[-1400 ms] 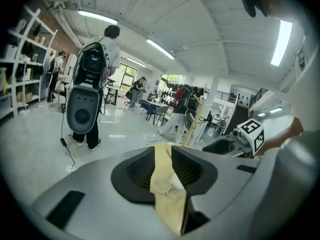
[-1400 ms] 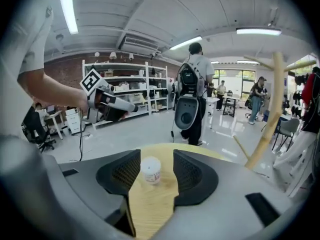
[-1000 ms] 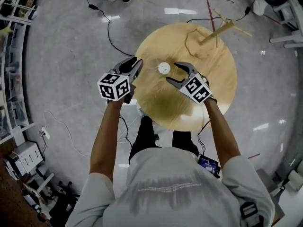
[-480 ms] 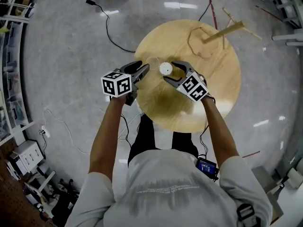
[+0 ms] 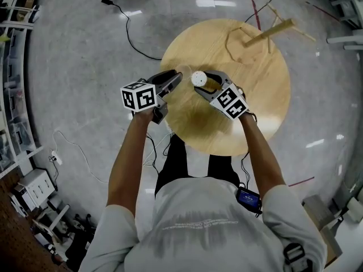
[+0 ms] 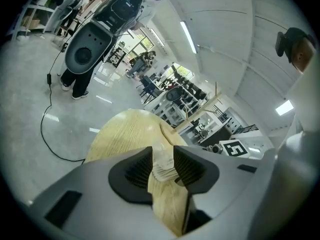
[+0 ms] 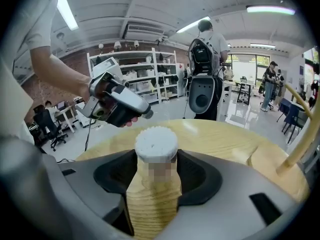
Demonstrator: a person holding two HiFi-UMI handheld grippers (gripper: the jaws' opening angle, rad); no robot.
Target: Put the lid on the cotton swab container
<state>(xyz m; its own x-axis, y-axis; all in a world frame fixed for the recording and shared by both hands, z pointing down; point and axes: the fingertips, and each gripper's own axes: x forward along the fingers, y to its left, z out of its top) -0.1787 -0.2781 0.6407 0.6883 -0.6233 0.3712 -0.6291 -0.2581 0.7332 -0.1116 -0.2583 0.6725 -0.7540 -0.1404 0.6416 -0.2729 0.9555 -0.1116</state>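
left gripper (image 5: 177,76) closing – seemingly grips clear lid (image 6: 162,164), near table (image 5: 255,101) edge | right gripper (image 5: 202,83) closing, clasps container (image 7: 156,145)

clear lid (image 6: 162,160) gripped, just beside upright open swab container (image 7: 156,145) w/ white tips up.

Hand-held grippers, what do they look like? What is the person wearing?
The left hand-held gripper and the right hand-held gripper are grey, with two curved jaws lined with black ribbed pads. Each carries a white cube printed with black square markers. The person wears a light grey T-shirt with short sleeves.
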